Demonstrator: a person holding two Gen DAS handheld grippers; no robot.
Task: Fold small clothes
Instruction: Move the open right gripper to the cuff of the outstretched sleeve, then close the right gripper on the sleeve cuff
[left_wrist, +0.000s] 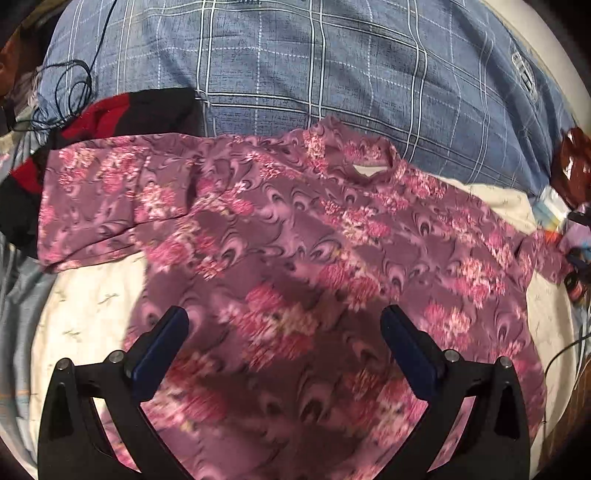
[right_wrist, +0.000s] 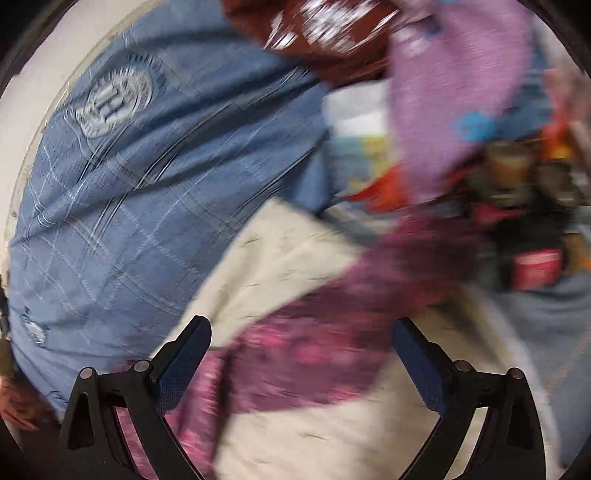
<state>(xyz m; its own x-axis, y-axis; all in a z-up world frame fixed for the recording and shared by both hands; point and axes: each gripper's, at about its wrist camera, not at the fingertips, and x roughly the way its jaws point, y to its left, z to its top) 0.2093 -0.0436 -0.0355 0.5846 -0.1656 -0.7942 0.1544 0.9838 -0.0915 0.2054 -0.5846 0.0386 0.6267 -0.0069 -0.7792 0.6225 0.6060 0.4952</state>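
Note:
A small purple top with pink flowers (left_wrist: 295, 258) lies spread flat on a cream sheet (left_wrist: 85, 314), neck hole toward the far side, one sleeve stretched left. My left gripper (left_wrist: 284, 325) is open and empty above the top's lower middle. In the blurred right wrist view, my right gripper (right_wrist: 301, 339) is open and empty over the top's right sleeve (right_wrist: 325, 332), which runs diagonally across the cream sheet (right_wrist: 280, 243).
A blue checked pillow (left_wrist: 314, 66) lies behind the top and also shows in the right wrist view (right_wrist: 129, 184). A red and black cloth (left_wrist: 122, 110) and dark cord (left_wrist: 70, 88) sit at far left. Cluttered small items (right_wrist: 517, 192) and a lilac cloth (right_wrist: 454, 96) lie at right.

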